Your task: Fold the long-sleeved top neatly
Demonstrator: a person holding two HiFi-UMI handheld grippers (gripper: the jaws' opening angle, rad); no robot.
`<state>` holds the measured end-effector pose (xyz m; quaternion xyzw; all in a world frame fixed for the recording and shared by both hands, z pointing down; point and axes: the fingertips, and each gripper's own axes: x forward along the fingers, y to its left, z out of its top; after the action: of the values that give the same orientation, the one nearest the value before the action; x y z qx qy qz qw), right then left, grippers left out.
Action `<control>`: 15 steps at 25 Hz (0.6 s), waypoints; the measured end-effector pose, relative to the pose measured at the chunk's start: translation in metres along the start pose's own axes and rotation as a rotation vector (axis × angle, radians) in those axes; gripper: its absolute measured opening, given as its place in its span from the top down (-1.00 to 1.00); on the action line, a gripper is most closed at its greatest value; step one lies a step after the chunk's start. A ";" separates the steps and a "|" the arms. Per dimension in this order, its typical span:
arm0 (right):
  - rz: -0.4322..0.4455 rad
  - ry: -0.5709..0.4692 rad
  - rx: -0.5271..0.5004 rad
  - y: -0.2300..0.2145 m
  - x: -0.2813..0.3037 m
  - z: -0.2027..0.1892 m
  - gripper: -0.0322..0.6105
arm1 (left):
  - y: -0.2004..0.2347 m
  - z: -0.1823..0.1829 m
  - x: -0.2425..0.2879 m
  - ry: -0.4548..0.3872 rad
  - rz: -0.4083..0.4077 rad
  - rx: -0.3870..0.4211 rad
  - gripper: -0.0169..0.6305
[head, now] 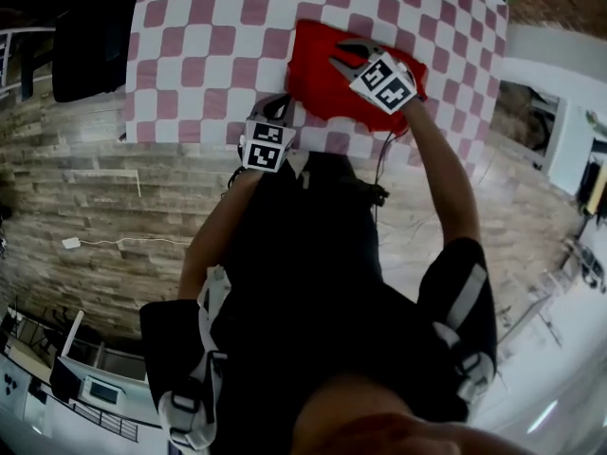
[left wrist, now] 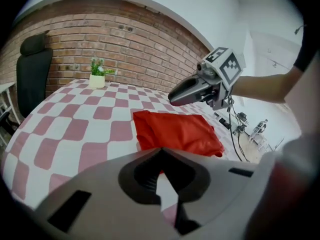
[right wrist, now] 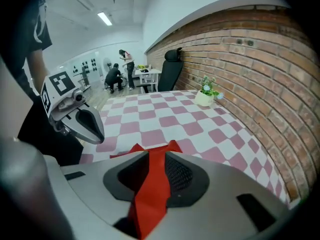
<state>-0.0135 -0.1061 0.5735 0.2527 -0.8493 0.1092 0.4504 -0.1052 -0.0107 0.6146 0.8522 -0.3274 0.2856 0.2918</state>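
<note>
The right gripper (head: 343,60) pinches a fold of the red top (head: 318,88), likely to draw it over; the rest lies bundled beneath it on the worktop (head: 209,36). The left gripper (head: 278,107), closed and empty, hovers beside the top's edge.

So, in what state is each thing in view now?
top, folded small, lying on the table, one edge pinched.
left hand-held gripper, shut, empty.
right hand-held gripper, shut on the top.
plant, upright.
</note>
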 end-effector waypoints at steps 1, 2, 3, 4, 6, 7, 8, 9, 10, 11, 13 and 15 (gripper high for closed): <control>0.017 0.012 -0.017 -0.004 0.006 0.001 0.60 | -0.001 -0.003 0.004 0.009 0.001 -0.015 0.92; 0.034 0.023 -0.032 -0.008 0.012 0.003 0.60 | -0.001 -0.006 0.008 0.021 0.002 -0.031 0.92; 0.050 0.032 -0.045 -0.013 0.017 0.004 0.60 | -0.002 -0.009 0.012 0.036 0.004 -0.048 0.92; 0.066 0.041 -0.057 -0.017 0.022 0.004 0.60 | -0.003 -0.012 0.017 0.050 0.005 -0.067 0.90; 0.098 0.064 -0.085 -0.025 0.032 0.003 0.59 | -0.005 -0.016 0.025 0.066 0.002 -0.113 0.54; 0.117 0.078 -0.102 -0.029 0.036 0.002 0.59 | -0.006 -0.017 0.029 0.070 0.002 -0.136 0.44; 0.138 0.092 -0.118 -0.032 0.041 0.001 0.59 | -0.006 -0.018 0.033 0.075 0.004 -0.157 0.38; 0.163 0.105 -0.129 -0.035 0.045 -0.001 0.56 | -0.006 -0.020 0.037 0.079 0.007 -0.173 0.33; 0.191 0.119 -0.135 -0.037 0.049 -0.002 0.54 | -0.006 -0.021 0.041 0.085 0.010 -0.188 0.30; 0.220 0.134 -0.140 -0.039 0.053 -0.004 0.52 | -0.007 -0.023 0.045 0.092 0.013 -0.205 0.28; 0.269 0.164 -0.156 -0.045 0.062 -0.008 0.48 | -0.009 -0.026 0.053 0.108 0.022 -0.244 0.25; 0.307 0.184 -0.178 -0.054 0.075 -0.012 0.44 | -0.009 -0.031 0.058 0.127 0.035 -0.269 0.23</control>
<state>-0.0114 -0.1714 0.6396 0.0681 -0.8394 0.1238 0.5248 -0.0717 -0.0064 0.6721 0.7798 -0.3585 0.2975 0.4181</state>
